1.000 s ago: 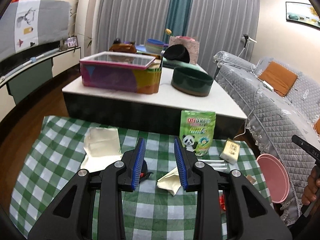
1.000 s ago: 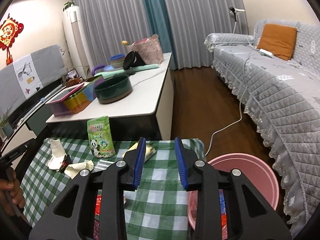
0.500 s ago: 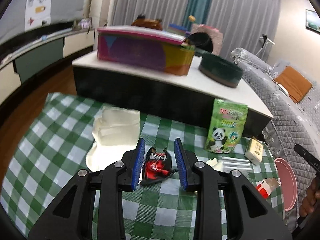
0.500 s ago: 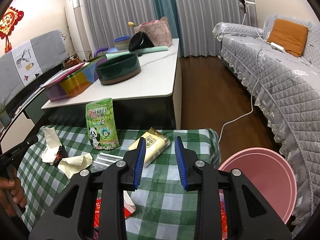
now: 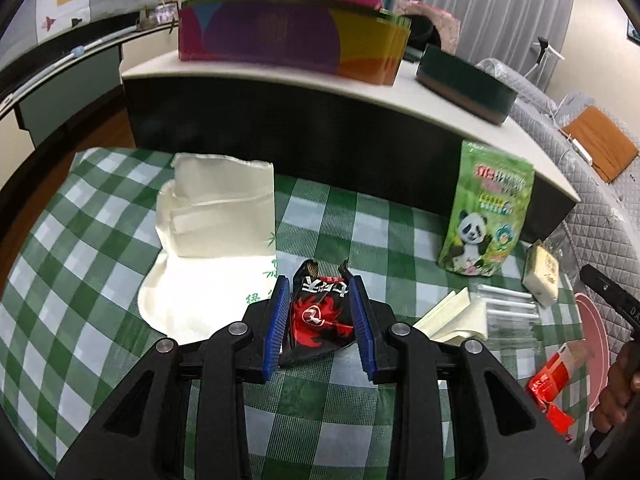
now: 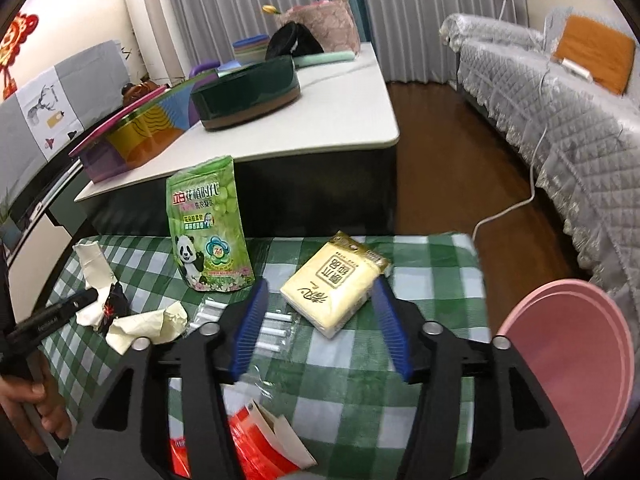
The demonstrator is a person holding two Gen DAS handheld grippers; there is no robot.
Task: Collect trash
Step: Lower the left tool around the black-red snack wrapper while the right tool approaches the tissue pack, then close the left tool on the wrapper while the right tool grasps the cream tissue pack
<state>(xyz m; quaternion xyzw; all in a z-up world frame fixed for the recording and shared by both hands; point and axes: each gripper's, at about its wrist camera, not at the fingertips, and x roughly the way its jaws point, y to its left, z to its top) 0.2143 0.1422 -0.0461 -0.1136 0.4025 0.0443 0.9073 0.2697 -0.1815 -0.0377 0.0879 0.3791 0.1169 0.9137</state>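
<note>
My left gripper [image 5: 318, 280] is open, its blue pads on either side of a black and red snack wrapper [image 5: 320, 316] lying on the green checked tablecloth [image 5: 80, 240]. My right gripper [image 6: 320, 284] is open wide around a yellow tissue pack [image 6: 334, 290], also in the left wrist view [image 5: 542, 276]. Between them lie crumpled cream paper [image 6: 148, 322], clear plastic with white sticks [image 6: 272, 326] and a torn red box [image 6: 256, 446]. A pink bin [image 6: 568, 380] stands off the table's right edge.
A green panda pouch [image 6: 208, 236] stands at the cloth's far edge. A cream cloth bag [image 5: 216, 236] lies left of the wrapper. Behind is a higher white table [image 6: 340, 104] with a colourful box [image 5: 288, 36] and a dark green bowl [image 6: 248, 92]. A grey sofa [image 6: 560, 80] is at the right.
My left gripper has dropped and moved forward, so the black and red wrapper now sits between its pads. My right gripper has opened wider and come down around the yellow tissue pack.
</note>
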